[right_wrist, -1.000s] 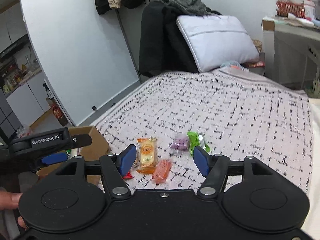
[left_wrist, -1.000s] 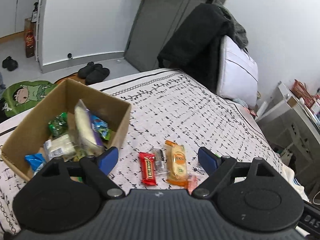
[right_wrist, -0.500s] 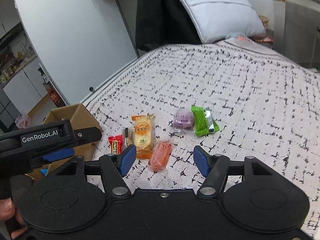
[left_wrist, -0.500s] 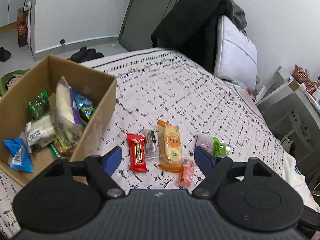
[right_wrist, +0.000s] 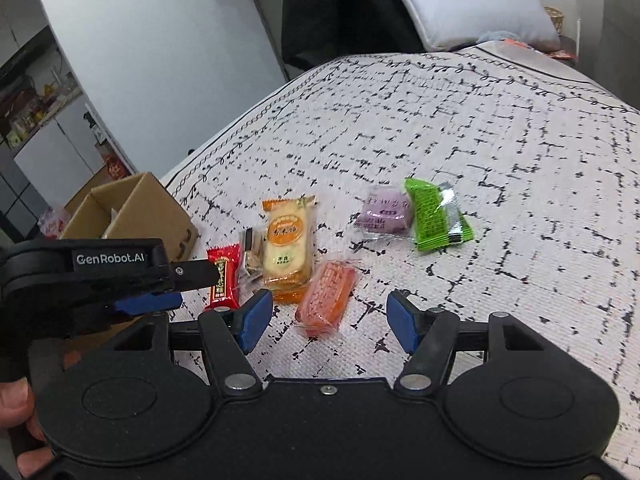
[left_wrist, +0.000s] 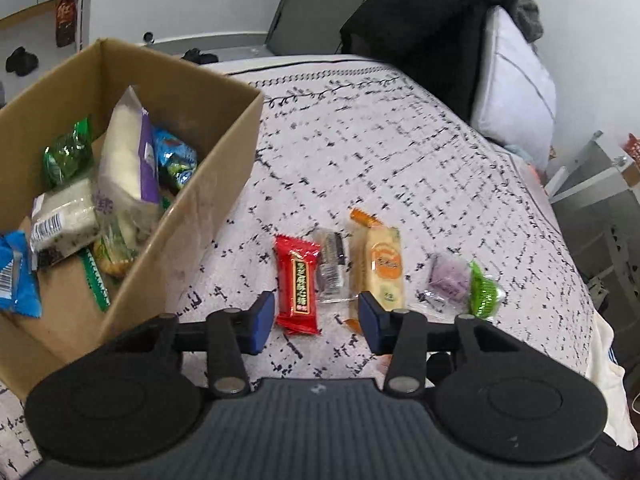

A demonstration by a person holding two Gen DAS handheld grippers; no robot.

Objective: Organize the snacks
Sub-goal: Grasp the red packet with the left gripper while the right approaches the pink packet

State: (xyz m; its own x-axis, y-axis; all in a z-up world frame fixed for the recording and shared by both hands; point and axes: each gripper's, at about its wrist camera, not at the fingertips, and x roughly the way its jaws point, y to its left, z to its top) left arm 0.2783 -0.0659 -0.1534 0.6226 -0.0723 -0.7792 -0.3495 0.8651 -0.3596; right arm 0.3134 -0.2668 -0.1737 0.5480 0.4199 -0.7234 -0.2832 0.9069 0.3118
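Both tools have come lower and closer to the loose snacks since the earlier frames, and the left tool (left_wrist: 316, 322) has narrowed its gap, now empty and half-spread with its blue pads flanking the near end of the red bar (left_wrist: 298, 284). The right tool (right_wrist: 328, 320) hangs wide and empty just short of the orange jelly pack (right_wrist: 326, 298). Take the cardboard box (left_wrist: 192, 216) as landmark: it sits on the bed (left_wrist: 400, 152), already part filled with packets, and the red bar lies just right of its near corner, lengthwise toward the camera. Next out from the box come a small clear-wrapped dark sweet (left_wrist: 330, 266) touching the bar's side, then the yellow cake pack (left_wrist: 376, 266), then, well apart, a purple pack (right_wrist: 384, 210) and a green pack (right_wrist: 436, 214) side by side. To do the pick well, I judge the left tool should drop straight down so the pads close across the bar's narrow width, clear of the clear-wrapped sweet beside it. The red wrapper looks glossy, flat and crinkly, with crimped ends and a dark label strip, so it may slip under a shallow pinch.
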